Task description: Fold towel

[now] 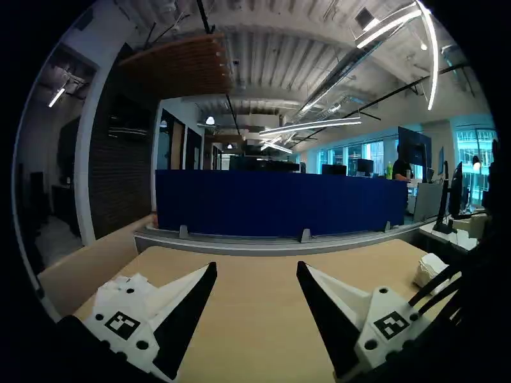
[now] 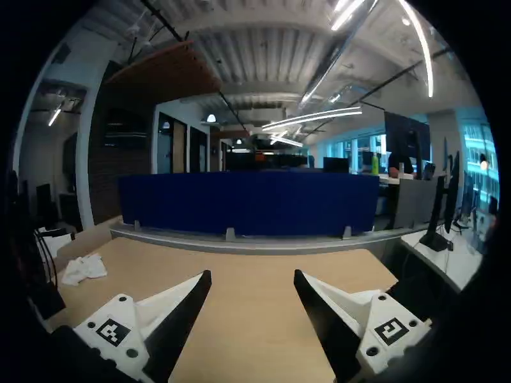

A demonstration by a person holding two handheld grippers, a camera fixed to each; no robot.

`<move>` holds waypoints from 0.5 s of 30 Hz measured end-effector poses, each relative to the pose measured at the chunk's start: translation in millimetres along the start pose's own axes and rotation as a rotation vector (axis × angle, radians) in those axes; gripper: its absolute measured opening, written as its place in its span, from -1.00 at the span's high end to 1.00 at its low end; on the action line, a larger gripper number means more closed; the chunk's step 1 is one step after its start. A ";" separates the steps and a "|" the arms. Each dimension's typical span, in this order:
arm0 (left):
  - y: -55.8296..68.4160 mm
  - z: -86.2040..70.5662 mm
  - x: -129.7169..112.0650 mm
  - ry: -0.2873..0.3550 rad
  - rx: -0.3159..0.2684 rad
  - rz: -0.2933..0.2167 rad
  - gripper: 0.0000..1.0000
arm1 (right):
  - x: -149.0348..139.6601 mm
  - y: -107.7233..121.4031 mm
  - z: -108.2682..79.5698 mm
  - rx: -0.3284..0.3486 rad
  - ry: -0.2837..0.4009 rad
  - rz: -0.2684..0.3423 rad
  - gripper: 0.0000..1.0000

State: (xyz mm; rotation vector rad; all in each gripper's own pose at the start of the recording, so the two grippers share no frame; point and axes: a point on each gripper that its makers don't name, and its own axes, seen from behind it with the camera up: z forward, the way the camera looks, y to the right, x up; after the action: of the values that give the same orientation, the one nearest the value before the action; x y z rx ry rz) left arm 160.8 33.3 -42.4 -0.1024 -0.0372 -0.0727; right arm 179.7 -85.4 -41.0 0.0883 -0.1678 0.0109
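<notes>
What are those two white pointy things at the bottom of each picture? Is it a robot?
No robot: a person holds a grabbing tool in each hand, and a camera rides on each. One picture looks along the left tool, the other along the right tool. The pointy things are each tool's two fingers, spread open and holding nothing. Under them is a wooden table. A crumpled white towel lies on it, off to the side, untouched. Behind stands a blue divider.

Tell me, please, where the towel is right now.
The towel lies crumpled on the wooden table, far left in the right gripper view and far right in the left gripper view, beside dark cables.
</notes>
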 end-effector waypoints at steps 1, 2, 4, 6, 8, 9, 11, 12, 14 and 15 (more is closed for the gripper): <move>-1.2 0.8 0.4 0.005 0.004 0.001 -0.85 | 0.3 -0.7 1.5 0.003 -0.004 0.010 -1.00; -2.6 1.7 0.8 0.011 0.008 0.003 -0.85 | 0.6 -1.5 3.3 0.007 -0.007 0.021 -1.00; -6.8 3.8 -0.6 0.021 0.018 0.007 -0.85 | 0.9 -4.4 6.0 0.020 -0.014 0.041 -1.00; -11.1 5.7 -3.5 0.030 0.031 0.014 -0.86 | 1.0 -6.6 9.2 0.032 -0.022 0.061 -1.00; -14.7 7.0 -8.2 0.037 0.043 0.025 -0.86 | 0.9 -6.7 12.9 0.040 -0.032 0.076 -1.00; -15.7 7.3 -11.1 0.040 0.047 0.032 -0.86 | 0.7 -6.5 15.1 0.041 -0.035 0.078 -1.00; -17.1 7.9 -17.8 0.044 0.054 0.048 -0.86 | 0.1 -6.0 20.0 0.043 -0.040 0.080 -1.00; -17.5 8.1 -20.7 0.048 0.056 0.056 -0.86 | -0.9 -6.3 22.6 0.043 -0.043 0.074 -1.00; -18.3 8.5 -26.7 0.059 0.059 0.073 -0.86 | -3.8 -7.5 28.2 0.044 -0.049 0.056 -1.00; -18.5 8.8 -30.0 0.063 0.061 0.080 -0.86 | -6.0 -8.3 30.6 0.042 -0.054 0.046 -1.00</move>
State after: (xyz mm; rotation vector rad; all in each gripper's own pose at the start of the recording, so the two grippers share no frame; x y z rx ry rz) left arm 129.2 18.0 -33.0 -0.0407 0.0277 0.0050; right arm 168.9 -96.4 -12.6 0.1270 -0.2232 0.0578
